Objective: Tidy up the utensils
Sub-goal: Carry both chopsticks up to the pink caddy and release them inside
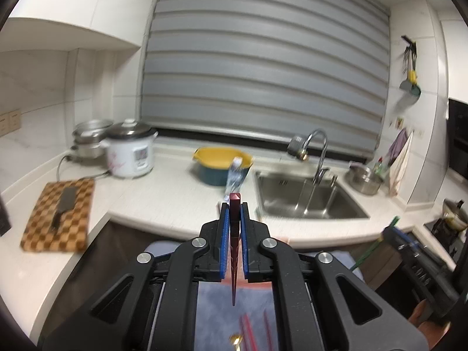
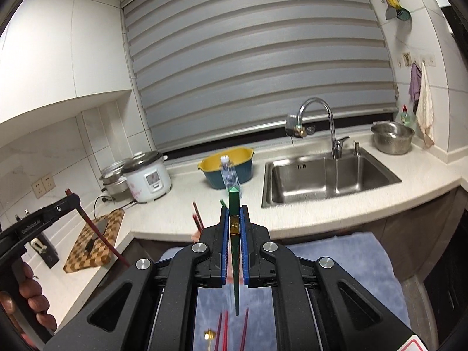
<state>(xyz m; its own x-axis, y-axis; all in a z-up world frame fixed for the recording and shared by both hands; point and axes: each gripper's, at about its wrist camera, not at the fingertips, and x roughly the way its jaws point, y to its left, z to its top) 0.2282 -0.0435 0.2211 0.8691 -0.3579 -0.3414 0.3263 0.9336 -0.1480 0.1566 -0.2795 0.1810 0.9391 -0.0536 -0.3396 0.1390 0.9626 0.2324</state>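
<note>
My left gripper (image 1: 234, 206) is shut on a dark red chopstick (image 1: 234, 234) that runs upright between the blue pads. My right gripper (image 2: 234, 209) is shut on a dark green chopstick (image 2: 234, 234), also upright. Below both, on a blue cloth (image 2: 351, 263), lie several red chopsticks (image 2: 223, 330) and a gold-coloured utensil (image 2: 209, 335). The right gripper with its green chopstick shows in the left wrist view (image 1: 395, 237). The left gripper with the red chopstick shows in the right wrist view (image 2: 73, 201).
A white counter (image 2: 181, 216) holds a checkered cutting board with a knife (image 1: 61, 213), a rice cooker (image 2: 146, 177), a yellow-and-teal basin (image 2: 226, 169), a plastic bottle (image 2: 229, 175), more chopsticks (image 2: 197, 216), a steel sink (image 2: 327, 178) and a colander (image 2: 392, 137).
</note>
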